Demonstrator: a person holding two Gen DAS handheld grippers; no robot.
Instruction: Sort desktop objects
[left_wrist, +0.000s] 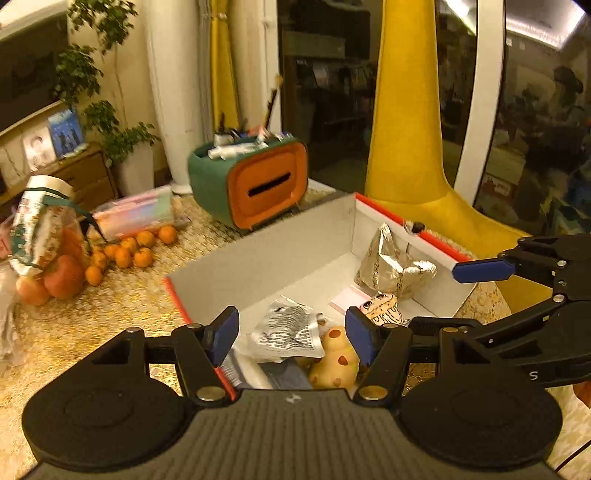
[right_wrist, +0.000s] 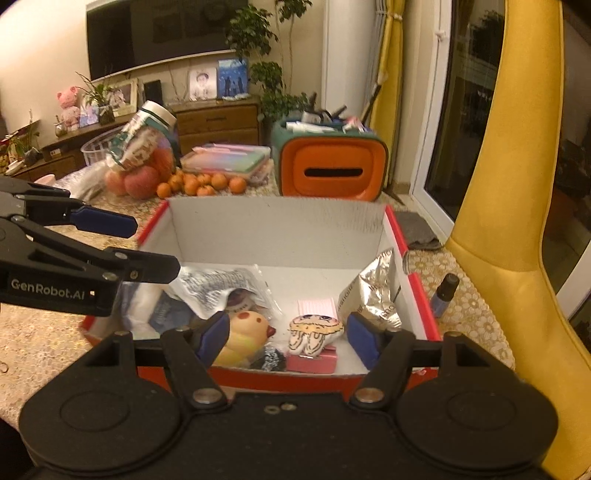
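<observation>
- Left claw (left_wrist: 291, 334) hangs over the near left corner of the red-edged box (right_wrist: 280, 225), jaws apart, holding nothing.
- Right claw (right_wrist: 286, 334) hangs over the box's near edge, also parted and empty.
- Inside the box lie a yellow toy (right_wrist: 243, 338), a doll (right_wrist: 314, 332) and a foil packet (right_wrist: 376, 295).

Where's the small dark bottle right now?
In the right wrist view, the small dark bottle stands on the tablecloth just outside the red-edged box, on its right, beside the yellow chair.

Matt cardboard box (right_wrist: 280, 236) holds crinkled glossy foil packet (right_wrist: 376, 291).
</observation>
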